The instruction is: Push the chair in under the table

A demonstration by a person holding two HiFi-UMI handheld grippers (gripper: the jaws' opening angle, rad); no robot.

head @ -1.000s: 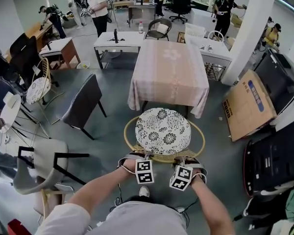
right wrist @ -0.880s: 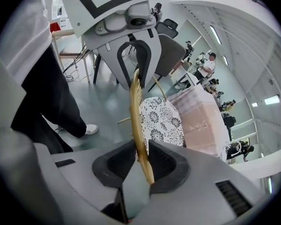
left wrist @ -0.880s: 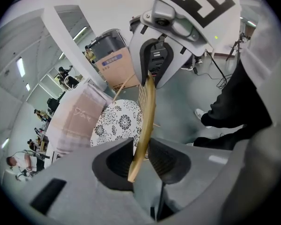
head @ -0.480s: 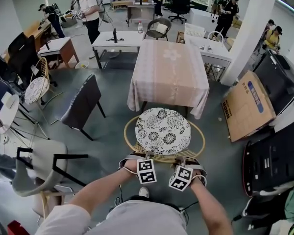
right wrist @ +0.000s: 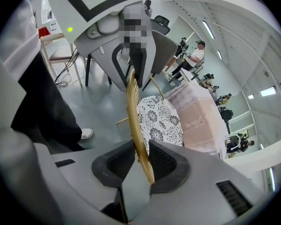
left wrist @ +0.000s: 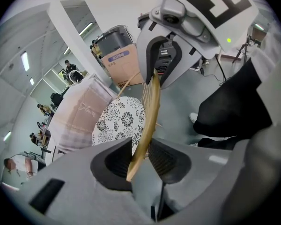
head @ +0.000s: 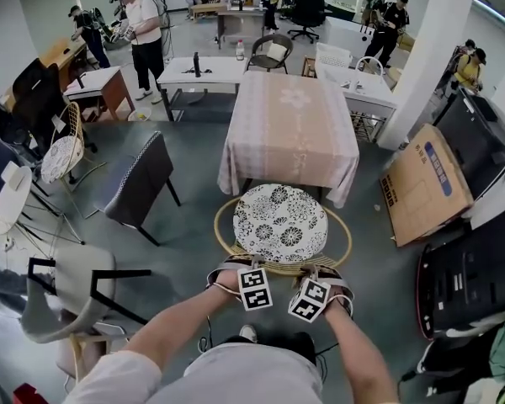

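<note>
**Both grippers on the chair back, push not finished**

The chair (head: 279,223), round rattan with a flowered cushion (head: 280,225), stands at the near side of the table (head: 290,116). Its front meets the hanging tablecloth (head: 236,171); most of the seat is out in the open.

The left gripper (left wrist: 139,157) has its pads clamped on the thin back rim (left wrist: 150,111). The right gripper (right wrist: 140,161) pinches the same rim just beside it.

Risks, as judged:
- The rim is a narrow, smooth cane and could slide through the pads under a hard shove.
- Uneven force from the two hands would likely swing the chair off line.
- The front may snag the cloth and drag it, or strike a table leg hidden behind it.
</note>
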